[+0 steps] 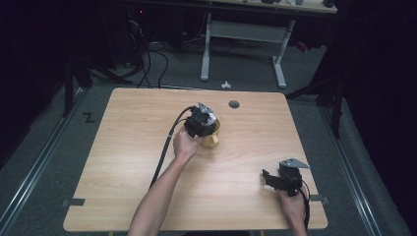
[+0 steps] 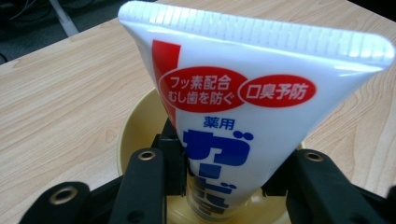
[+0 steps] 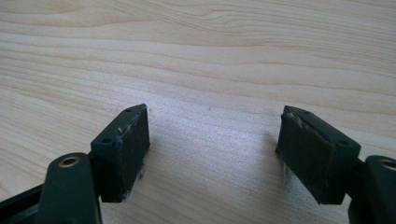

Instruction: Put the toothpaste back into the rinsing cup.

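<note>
**A:** Left gripper view, centre of frame: white toothpaste tube standing crimp-end up, cap end down inside a yellow cup. Left gripper pinching the tube low down, one black pad either side, just above the cup's floor. Same thing in the high view, a bit above centre: left gripper parked over the cup on the wooden table.

**B:** Looks light and squishy, right? Soft plastic walls, glossy skin, probably slippery.

**A:** Yep. Guessing easy to dent, hard to break. Too much squeeze likely just bulges the paste upward. Best grab spot probably where held now: the fuller lower body, across the flat faces. The stiff ribbed crimp along the top of the frame is an option too, but thin and slick.

**B:** And the cup?

**A:** Light too by the look of it, so likely to tip or ride along if the tube drags on the rim.

**B:** Other hand?

**A:** Right gripper lower right in the high view, resting by the table edge. Right gripper view: jaws spread wide, nothing between, only bare woodgrain.
</note>
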{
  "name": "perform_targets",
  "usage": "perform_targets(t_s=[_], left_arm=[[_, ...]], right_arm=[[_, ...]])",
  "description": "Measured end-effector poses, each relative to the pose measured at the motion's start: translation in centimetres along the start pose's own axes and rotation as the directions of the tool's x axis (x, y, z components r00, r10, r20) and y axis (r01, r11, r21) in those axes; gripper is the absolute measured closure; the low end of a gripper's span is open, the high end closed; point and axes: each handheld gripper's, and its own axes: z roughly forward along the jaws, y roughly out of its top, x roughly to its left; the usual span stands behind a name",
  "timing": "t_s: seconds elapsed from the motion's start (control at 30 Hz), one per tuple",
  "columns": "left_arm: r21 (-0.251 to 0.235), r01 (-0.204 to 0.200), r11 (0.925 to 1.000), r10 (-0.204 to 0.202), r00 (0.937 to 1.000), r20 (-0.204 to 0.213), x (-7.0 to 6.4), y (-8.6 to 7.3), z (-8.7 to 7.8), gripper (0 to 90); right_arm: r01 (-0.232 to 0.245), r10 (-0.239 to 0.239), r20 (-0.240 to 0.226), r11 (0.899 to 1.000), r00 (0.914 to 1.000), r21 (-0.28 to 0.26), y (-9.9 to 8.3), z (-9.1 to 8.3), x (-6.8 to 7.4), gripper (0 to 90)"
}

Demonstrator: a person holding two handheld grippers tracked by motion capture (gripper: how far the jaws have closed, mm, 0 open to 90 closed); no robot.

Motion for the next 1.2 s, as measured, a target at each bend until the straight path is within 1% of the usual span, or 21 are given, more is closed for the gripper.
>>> perform_targets(t_s=[0.17,0.37,0.5,0.63,0.77,0.97,1.07,1.13,1.2], left_arm=[[-0.004,0.005,1.0000,-0.005,1.0000,-0.006,0.0,-0.1,-0.2,58.0],[-0.017,0.003,0.9998,-0.004,0.9999,-0.010,0.0,0.0,-0.6,50.0],[-0.017,0.002,0.9998,-0.002,1.0000,-0.003,0.0,0.0,-0.7,46.3],[-0.041,0.015,0.9991,-0.014,0.9999,0.009,0.0,0.1,-0.9,40.9],[-0.038,0.015,0.9992,-0.015,0.9999,0.008,0.1,0.1,-1.0,34.7],[-0.045,0.033,0.9985,-0.032,0.9992,0.023,0.4,0.2,-1.4,28.3],[-0.042,0.032,0.9986,-0.030,0.9991,0.030,0.4,0.2,-1.5,26.2],[-0.037,0.024,0.9990,-0.023,0.9992,0.034,0.3,0.1,-1.6,24.5],[-0.035,0.019,0.9992,-0.018,0.9994,0.029,0.2,0.2,-1.6,22.1]], right_arm=[[0.000,0.000,0.001,1.000,1.0000,0.000,0.0,0.0,0.0,25.2],[0.000,0.000,0.000,1.000,1.0000,0.000,0.0,0.0,0.0,25.2],[0.000,0.000,0.000,1.000,1.0000,0.000,0.0,0.0,0.0,25.2],[0.000,0.000,0.000,1.000,1.0000,0.000,0.0,0.0,0.0,25.2],[0.000,0.000,0.000,1.000,1.0000,0.000,0.0,0.0,0.0,25.2],[0.000,0.000,0.000,1.000,1.0000,0.000,0.0,0.0,0.0,25.2],[0.000,0.000,0.000,1.000,1.0000,0.000,0.0,0.0,0.0,25.2],[0.000,0.000,0.000,1.000,1.0000,0.000,0.0,0.0,0.0,25.2],[0.000,0.000,0.000,1.000,1.0000,0.000,0.0,0.0,0.0,25.2]])
